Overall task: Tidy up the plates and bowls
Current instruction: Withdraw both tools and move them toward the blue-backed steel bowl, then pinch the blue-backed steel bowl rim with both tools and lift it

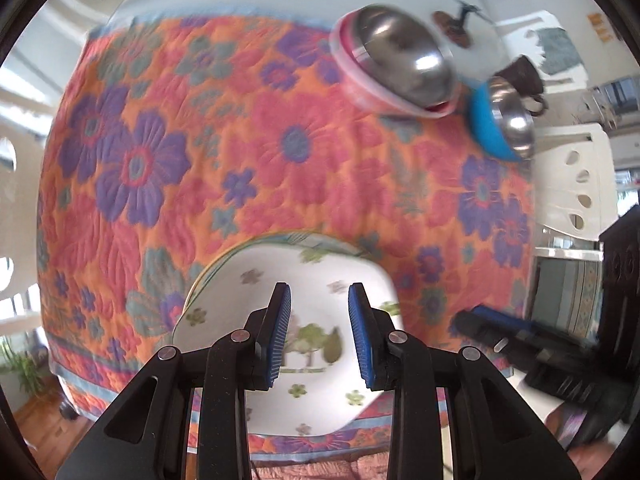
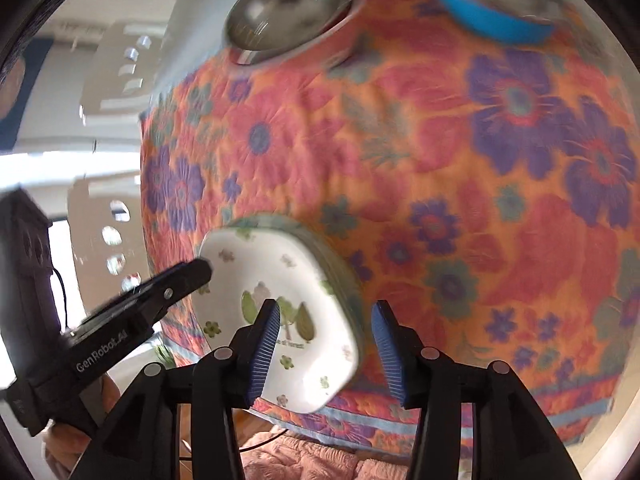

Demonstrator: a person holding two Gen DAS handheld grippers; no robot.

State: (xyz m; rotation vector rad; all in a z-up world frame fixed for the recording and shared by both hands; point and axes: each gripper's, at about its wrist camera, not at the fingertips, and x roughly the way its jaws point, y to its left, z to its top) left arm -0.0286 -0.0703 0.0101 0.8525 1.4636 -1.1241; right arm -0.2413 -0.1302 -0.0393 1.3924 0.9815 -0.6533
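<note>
A white plate (image 1: 280,264) (image 2: 260,264) with tree and flower prints tops a stack of plates at the near edge of the flowered tablecloth (image 1: 248,140). My left gripper (image 1: 319,292) hovers over its middle, pointing down, open, with nothing between the pads. In the right wrist view the left gripper (image 2: 196,272) shows its tip at the plate's left rim. My right gripper (image 2: 325,306) stands open astride the plate's right rim, its pads not touching it. At the far side, a steel bowl (image 1: 404,56) (image 2: 288,8) sits in a pink bowl (image 1: 360,88), and another steel bowl (image 1: 514,120) in a blue bowl (image 1: 486,128) (image 2: 492,20).
A dark brown jug (image 1: 524,76) stands behind the blue bowl. White plastic chairs (image 1: 576,184) stand beyond the table's right side, with dark furniture (image 1: 620,280) nearer. The tablecloth's wide middle bears only its print. A pink quilt (image 2: 320,464) lies below the near edge.
</note>
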